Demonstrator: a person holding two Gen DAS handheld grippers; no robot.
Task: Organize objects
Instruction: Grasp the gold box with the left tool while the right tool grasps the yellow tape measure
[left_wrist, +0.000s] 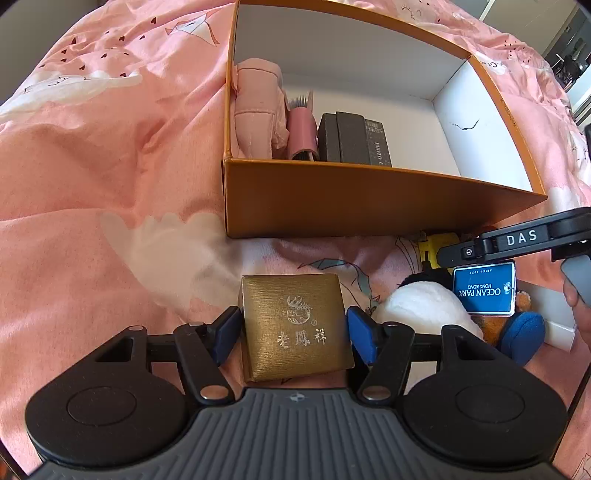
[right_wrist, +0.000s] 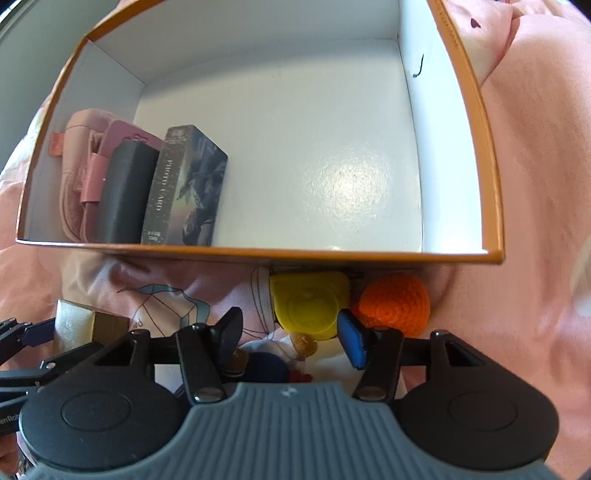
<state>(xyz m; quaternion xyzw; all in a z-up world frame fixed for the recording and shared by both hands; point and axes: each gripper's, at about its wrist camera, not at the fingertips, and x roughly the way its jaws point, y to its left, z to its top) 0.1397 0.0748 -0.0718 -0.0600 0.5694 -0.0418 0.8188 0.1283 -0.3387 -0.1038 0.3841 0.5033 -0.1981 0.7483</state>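
On pink bedspread (left_wrist: 92, 166), orange box (left_wrist: 369, 206) sits open, white inside. Left wrist view: left gripper (left_wrist: 291, 328) clamps gold gift box (left_wrist: 291, 325), both pads touching its sides; plush toy (left_wrist: 421, 302) with blue tag (left_wrist: 484, 288) beside it. Right wrist view alone shows orange crochet ball (right_wrist: 395, 302) and yellow item (right_wrist: 310, 302) against box wall; right gripper (right_wrist: 291, 336) spread apart, grasping nothing. Photo card pack (right_wrist: 188, 188), black case (right_wrist: 122, 192), pink pouch (right_wrist: 79, 166) stand in box's left corner.

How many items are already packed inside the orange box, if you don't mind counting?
4, all along its left wall: pink pouch, pink case, dark grey box, photo card box. Smaller things might hide behind them.
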